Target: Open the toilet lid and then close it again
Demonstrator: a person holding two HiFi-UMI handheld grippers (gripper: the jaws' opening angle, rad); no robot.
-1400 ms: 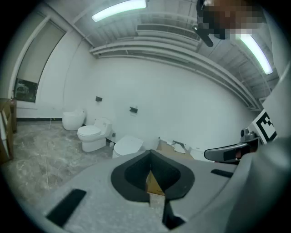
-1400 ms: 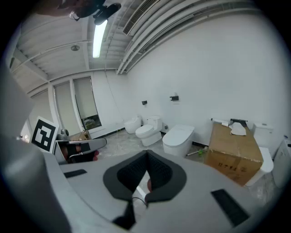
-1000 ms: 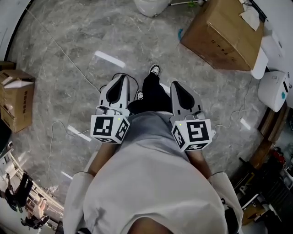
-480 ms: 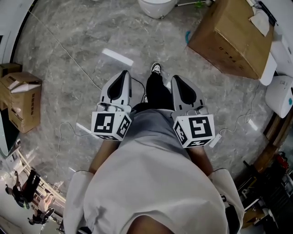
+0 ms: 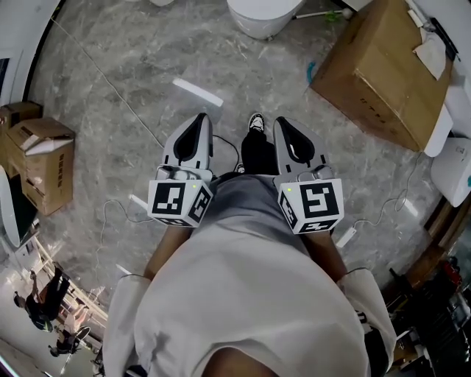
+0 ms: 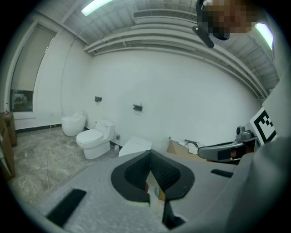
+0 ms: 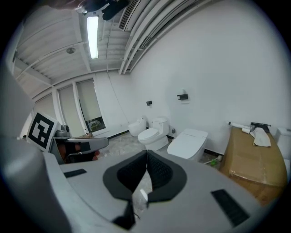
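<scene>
A white toilet point(image 5: 261, 15) with its lid down stands at the top edge of the head view, well ahead of both grippers. It also shows as the nearest toilet point(image 6: 135, 145) in the left gripper view and as the flat-lidded toilet point(image 7: 188, 143) in the right gripper view. My left gripper point(image 5: 200, 118) and right gripper point(image 5: 283, 121) are held side by side at waist height, pointing forward and slightly down. The left gripper point(image 6: 150, 153) has its pads together on nothing. The right gripper point(image 7: 146, 154) is also shut and empty.
A large cardboard box point(image 5: 375, 66) lies right of the toilet, and smaller boxes point(image 5: 40, 154) stand at the left. Two more toilets point(image 7: 152, 132) stand further along the wall. Cables and a white strip point(image 5: 197, 92) lie on the marble floor. My shoe point(image 5: 255, 121) shows between the grippers.
The toilet, the big box and the floor strip have slid down the head view as I walk forward. Both grippers have kept their pose in front of my body.
</scene>
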